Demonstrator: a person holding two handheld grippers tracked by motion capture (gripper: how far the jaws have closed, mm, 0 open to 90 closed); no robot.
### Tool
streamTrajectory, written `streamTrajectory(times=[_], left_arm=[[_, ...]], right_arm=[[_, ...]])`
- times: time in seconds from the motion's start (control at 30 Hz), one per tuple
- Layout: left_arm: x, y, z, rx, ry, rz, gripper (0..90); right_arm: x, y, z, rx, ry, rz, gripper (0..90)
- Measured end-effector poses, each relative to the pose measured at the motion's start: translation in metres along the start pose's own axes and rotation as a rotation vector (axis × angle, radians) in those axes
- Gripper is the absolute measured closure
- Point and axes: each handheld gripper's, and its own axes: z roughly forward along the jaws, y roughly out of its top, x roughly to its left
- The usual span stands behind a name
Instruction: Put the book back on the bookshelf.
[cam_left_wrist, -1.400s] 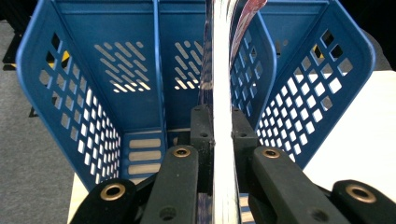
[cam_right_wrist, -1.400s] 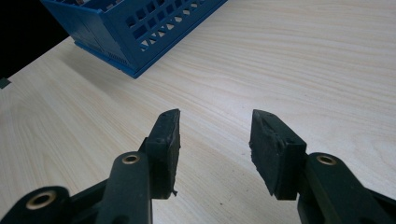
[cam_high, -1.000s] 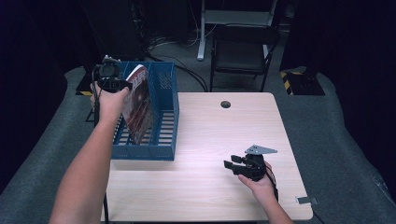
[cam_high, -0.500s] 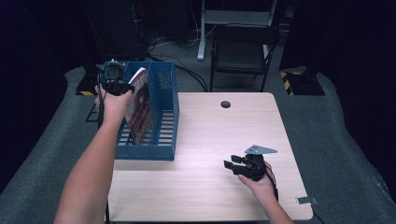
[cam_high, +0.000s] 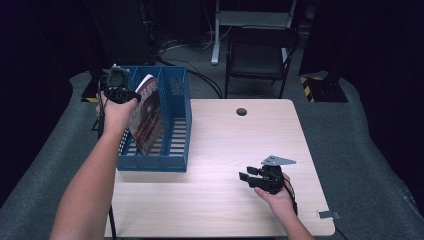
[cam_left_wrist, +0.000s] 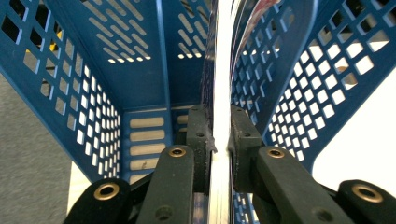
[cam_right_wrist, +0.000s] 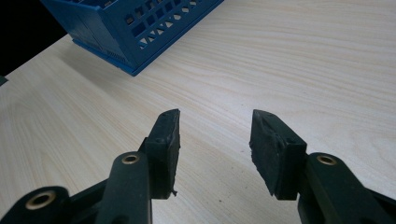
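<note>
Left gripper (cam_left_wrist: 219, 144) clamping magazine (cam_high: 146, 117) inside blue bin (cam_high: 177, 125)

Over the last second the left gripper (cam_high: 120, 85), clamped on the top edge of the magazine (cam_high: 147, 115), has drifted from about 10 o'clock of the rack (cam_high: 177, 125) toward 11 o'clock, a little farther from the person. The magazine has sunk deeper into the rack with it and now stands more nearly upright between the walls, its lower edge down near the slatted floor. The left forearm (cam_high: 95, 175) has stretched forward along the table's (cam_high: 225, 210) left side.
</note>
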Motion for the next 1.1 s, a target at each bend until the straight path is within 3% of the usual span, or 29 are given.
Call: streamTrajectory(times=[0.3,0.73,1.1], left_arm=[[-0.001,0.0,-0.01,0.016,-0.014,0.028,78.4],[0.006,0.0,-0.022,0.037,-0.055,0.012,78.5],[0.004,-0.001,-0.023,0.036,-0.036,0.013,83.3]], right_arm=[[0.0,0.0,0.001,0.005,-0.006,0.0,52.5],[0.001,0.0,0.002,0.01,-0.002,0.003,52.4],[0.0,0.0,0.002,0.009,0.0,0.003,52.4]])
